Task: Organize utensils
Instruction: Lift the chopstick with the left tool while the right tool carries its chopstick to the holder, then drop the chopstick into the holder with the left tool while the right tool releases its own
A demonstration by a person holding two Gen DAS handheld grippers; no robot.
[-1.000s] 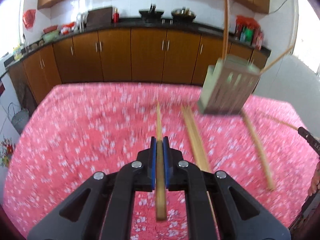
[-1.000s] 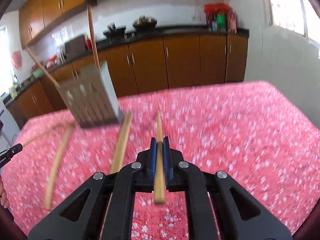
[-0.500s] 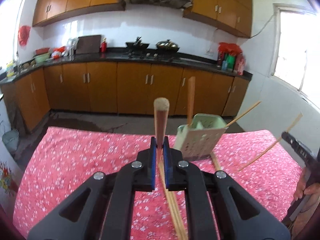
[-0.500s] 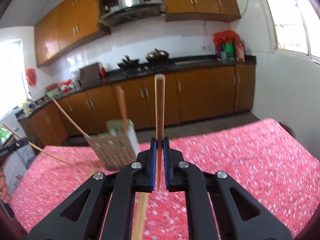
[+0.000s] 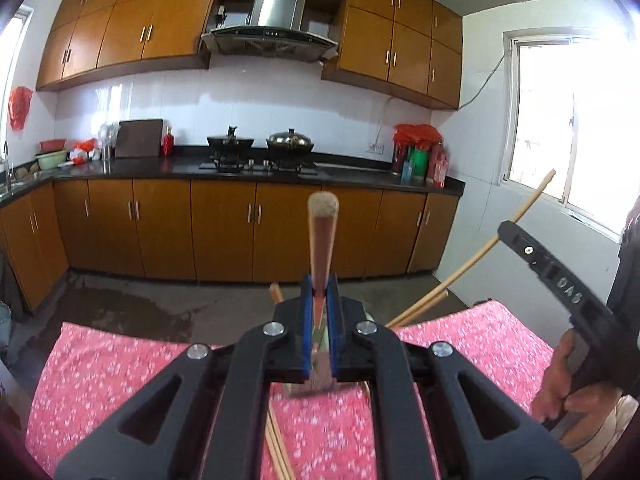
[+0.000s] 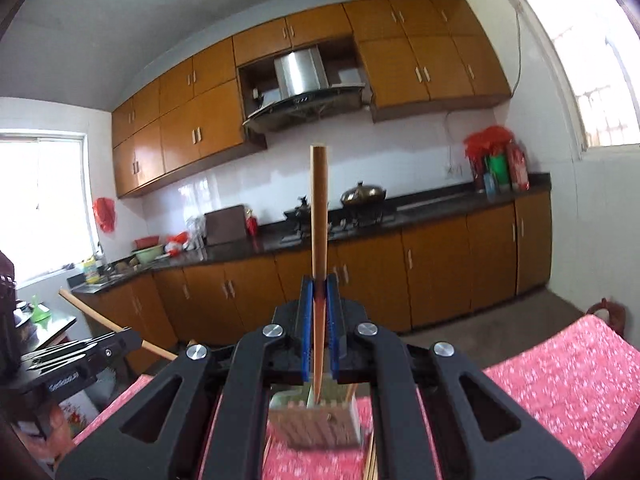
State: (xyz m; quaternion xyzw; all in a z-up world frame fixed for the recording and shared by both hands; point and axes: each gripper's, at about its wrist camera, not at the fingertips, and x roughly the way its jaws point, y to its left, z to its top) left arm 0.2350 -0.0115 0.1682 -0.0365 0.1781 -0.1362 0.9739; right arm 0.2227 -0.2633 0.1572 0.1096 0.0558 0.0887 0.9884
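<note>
A kitchen with orange-brown cabinets [image 5: 224,228] fills the background; a red floral tablecloth [image 5: 120,364] covers the table at the bottom of both frames. The left gripper [image 5: 320,320] is clamped on one chopstick [image 5: 322,240], the right gripper [image 6: 319,320] on another chopstick [image 6: 319,208]. The slotted utensil holder [image 6: 316,420], at lower centre, already holds some; more loose chopsticks [image 5: 280,448] lie on the cloth. "DAS" is embossed on the right gripper at the right edge.

Both wrist cams sit above the near table [image 5: 120,360], facing roughly level toward the far counter [image 6: 440,208]; shared: stove wall, holder [image 6: 316,420].
</note>
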